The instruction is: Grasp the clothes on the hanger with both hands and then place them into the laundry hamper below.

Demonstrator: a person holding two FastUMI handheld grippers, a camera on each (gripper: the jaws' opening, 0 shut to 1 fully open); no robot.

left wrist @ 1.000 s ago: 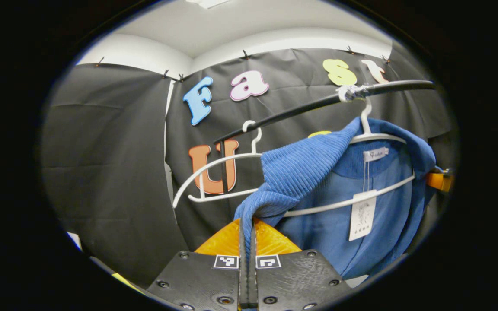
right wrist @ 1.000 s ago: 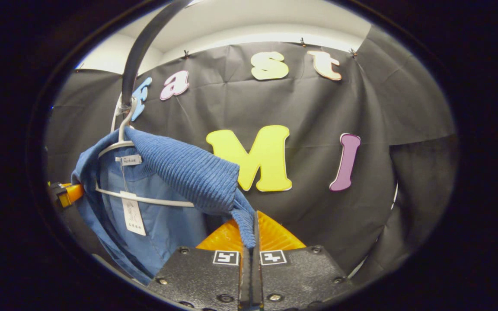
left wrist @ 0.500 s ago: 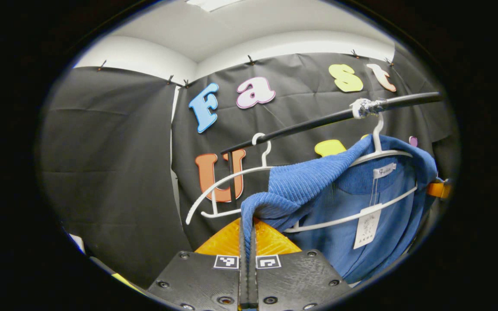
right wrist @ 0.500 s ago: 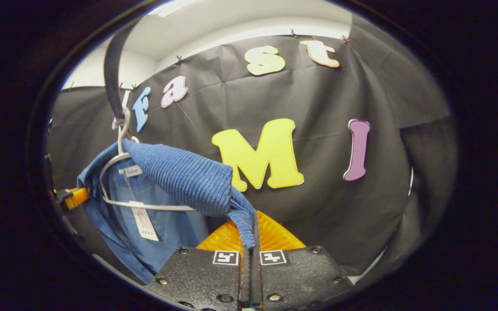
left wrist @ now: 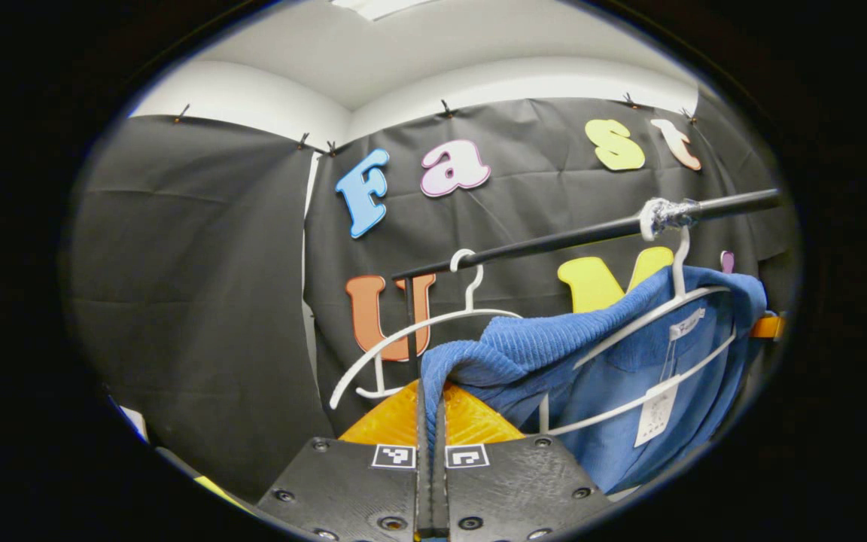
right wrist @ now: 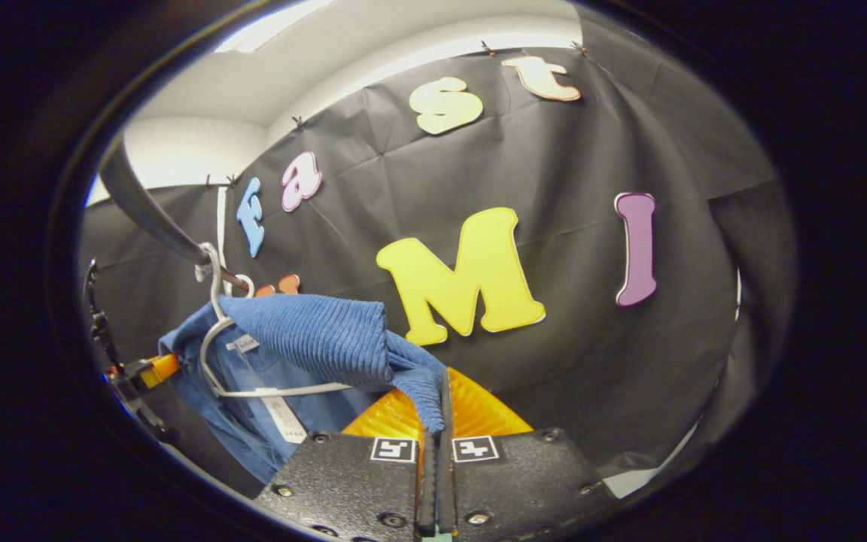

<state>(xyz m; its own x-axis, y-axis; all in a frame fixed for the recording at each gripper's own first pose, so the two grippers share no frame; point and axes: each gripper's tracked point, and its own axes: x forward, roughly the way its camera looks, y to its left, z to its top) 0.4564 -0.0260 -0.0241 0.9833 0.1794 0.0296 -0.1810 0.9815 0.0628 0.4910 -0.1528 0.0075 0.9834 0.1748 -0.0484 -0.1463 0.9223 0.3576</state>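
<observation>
One blue garment [left wrist: 614, 376] hangs here. Two white hangers [left wrist: 403, 339] share one black rail [left wrist: 554, 242]. Two tools [left wrist: 431, 421] are present.

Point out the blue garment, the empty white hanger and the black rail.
blue garment [left wrist: 614, 376], left gripper view, inner back panel.
empty white hanger [left wrist: 403, 335], left gripper view, left arm.
black rail [left wrist: 554, 242], left gripper view, middle of bar.

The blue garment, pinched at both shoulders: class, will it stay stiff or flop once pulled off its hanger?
Probably floppy: the blue garment already sags between each hand-held gripper and the white hanger. Its ribbed knit likely grips rather than slips. It looks light, since small pinches hold it.
</observation>
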